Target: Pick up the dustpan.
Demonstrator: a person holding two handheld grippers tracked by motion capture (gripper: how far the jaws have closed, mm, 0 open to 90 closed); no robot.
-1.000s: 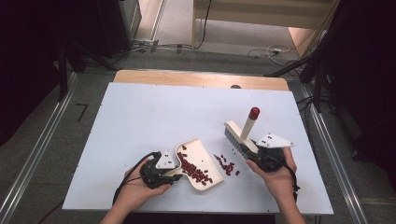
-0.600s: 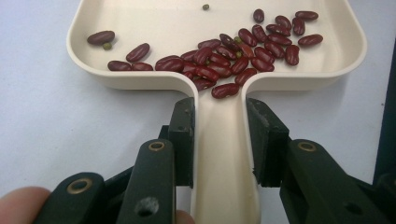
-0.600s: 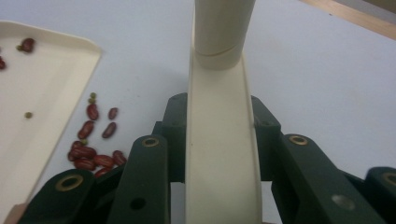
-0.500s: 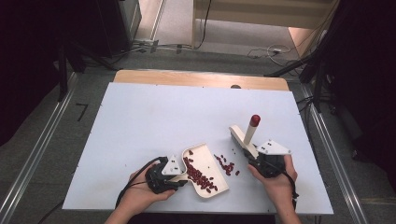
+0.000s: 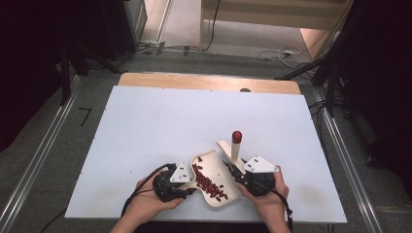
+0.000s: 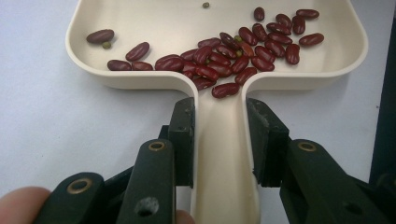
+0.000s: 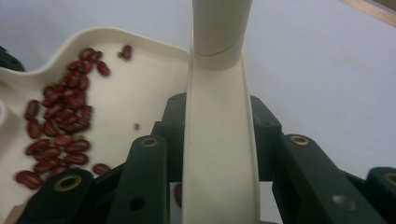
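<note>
Left tongs (image 6: pixel 219 140) grasp the dustpan (image 5: pixel 214 177), right tongs (image 7: pixel 219 140) the brush (image 5: pixel 234 148), on a white tabletop (image 5: pixel 145 126) over grey floor (image 5: pixel 48 131)

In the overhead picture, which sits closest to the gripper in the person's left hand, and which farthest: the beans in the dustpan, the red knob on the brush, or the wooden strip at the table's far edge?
From the left gripper:
1. Beans, just to its right in the dustpan.
2. Red knob, farther right and up, atop the brush.
3. Wooden strip, along the table's far edge.
</note>
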